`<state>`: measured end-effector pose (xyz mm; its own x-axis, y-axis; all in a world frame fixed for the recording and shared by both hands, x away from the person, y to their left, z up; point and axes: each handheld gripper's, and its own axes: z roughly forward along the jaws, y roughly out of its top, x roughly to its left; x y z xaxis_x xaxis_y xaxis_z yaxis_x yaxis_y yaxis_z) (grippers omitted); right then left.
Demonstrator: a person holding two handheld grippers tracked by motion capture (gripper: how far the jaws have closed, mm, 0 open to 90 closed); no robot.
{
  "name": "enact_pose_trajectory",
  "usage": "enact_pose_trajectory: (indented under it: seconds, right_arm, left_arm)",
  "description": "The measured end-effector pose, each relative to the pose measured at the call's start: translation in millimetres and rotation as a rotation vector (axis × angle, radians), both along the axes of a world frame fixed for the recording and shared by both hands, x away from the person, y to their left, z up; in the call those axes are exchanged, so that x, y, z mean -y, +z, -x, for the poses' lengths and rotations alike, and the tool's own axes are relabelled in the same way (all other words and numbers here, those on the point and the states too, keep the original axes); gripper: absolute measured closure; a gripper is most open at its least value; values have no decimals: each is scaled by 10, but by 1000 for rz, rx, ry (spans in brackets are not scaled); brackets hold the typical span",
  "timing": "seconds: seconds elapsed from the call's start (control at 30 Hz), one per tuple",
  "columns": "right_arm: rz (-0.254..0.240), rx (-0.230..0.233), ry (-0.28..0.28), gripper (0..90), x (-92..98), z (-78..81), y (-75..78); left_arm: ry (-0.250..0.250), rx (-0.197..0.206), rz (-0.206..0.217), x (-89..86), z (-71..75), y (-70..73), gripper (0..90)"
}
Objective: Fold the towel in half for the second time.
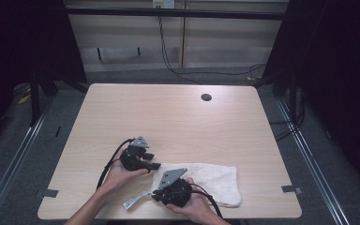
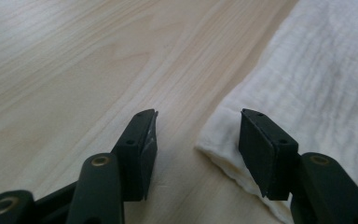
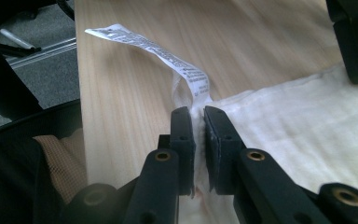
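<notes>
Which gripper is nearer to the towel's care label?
Right. The right gripper is shut on the towel corner beside the care label; the left gripper stands open at the towel's other corner, farther off.

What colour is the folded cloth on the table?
The folded textured cloth is white to cream, seen best in the left gripper view.

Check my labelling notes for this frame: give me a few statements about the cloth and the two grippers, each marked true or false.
1. The right gripper pinches the white cloth at the corner by its care label. True.
2. The left gripper is clamped on the cloth. False: its jaws stand apart around the cloth's corner.
3. The cloth lies near the table's front edge. True.
4. The cloth hangs over the table's far edge. False: it lies on the tabletop.
</notes>
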<state>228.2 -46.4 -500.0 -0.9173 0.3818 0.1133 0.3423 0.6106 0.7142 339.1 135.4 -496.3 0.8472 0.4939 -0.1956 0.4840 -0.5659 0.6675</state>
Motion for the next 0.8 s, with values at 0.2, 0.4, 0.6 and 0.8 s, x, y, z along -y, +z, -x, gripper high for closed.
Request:
enact_pose_trajectory:
  seconds: [0.2, 0.4, 0.6, 0.8]
  right_arm:
    - [-16, -28, -10, 822, 2, -10, -2]
    - [-16, -39, -21, 823, 7, -7, -3]
    - [-18, -35, 10, 835, 8, -36, -1]
    - [-36, -55, 16, 837, -3, -13, 38]
  left_arm:
    - [-55, 16, 0, 38, 54, -6, 596]
    - [-113, 16, -8, 93, 97, -6, 825]
    - [-110, -28, 26, 61, 73, -19, 856]
    - [-106, -41, 47, 31, 82, 13, 857]
